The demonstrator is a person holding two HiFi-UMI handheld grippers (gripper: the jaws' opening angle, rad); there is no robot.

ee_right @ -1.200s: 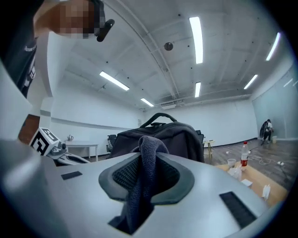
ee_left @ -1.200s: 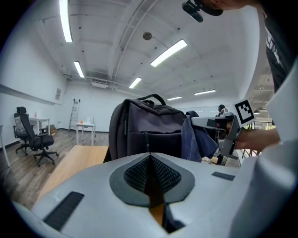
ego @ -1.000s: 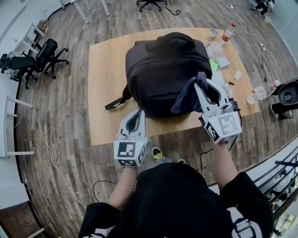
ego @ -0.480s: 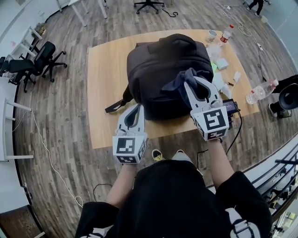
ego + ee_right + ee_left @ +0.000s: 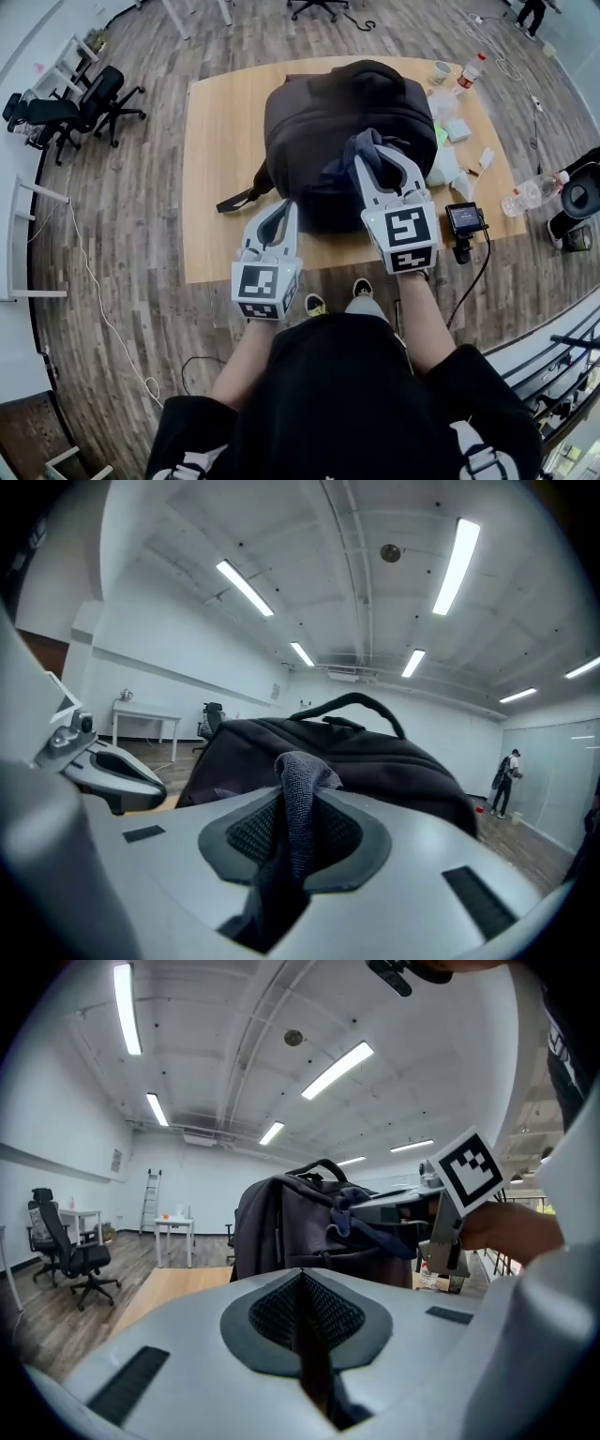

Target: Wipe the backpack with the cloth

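Note:
A dark backpack (image 5: 342, 117) lies on a wooden table (image 5: 211, 169); it also fills the middle of the left gripper view (image 5: 291, 1218) and the right gripper view (image 5: 375, 752). My right gripper (image 5: 372, 157) is shut on a dark blue cloth (image 5: 361, 150), whose folds rest against the backpack's near side. That cloth (image 5: 298, 808) sticks up between the pads in the right gripper view. My left gripper (image 5: 286, 208) is shut and empty, by the backpack's near left corner, next to a strap (image 5: 239, 199).
Right of the backpack lie a cup (image 5: 441, 69), a bottle (image 5: 470, 73), papers (image 5: 448, 164) and a small black device with a cable (image 5: 464, 220). A plastic bottle (image 5: 534, 194) lies at the table's right corner. Office chairs (image 5: 80, 103) stand on the floor at left.
My right gripper has carried the cloth leftward across the backpack's near side, from its right corner towards the middle. The left gripper has stayed where it was.

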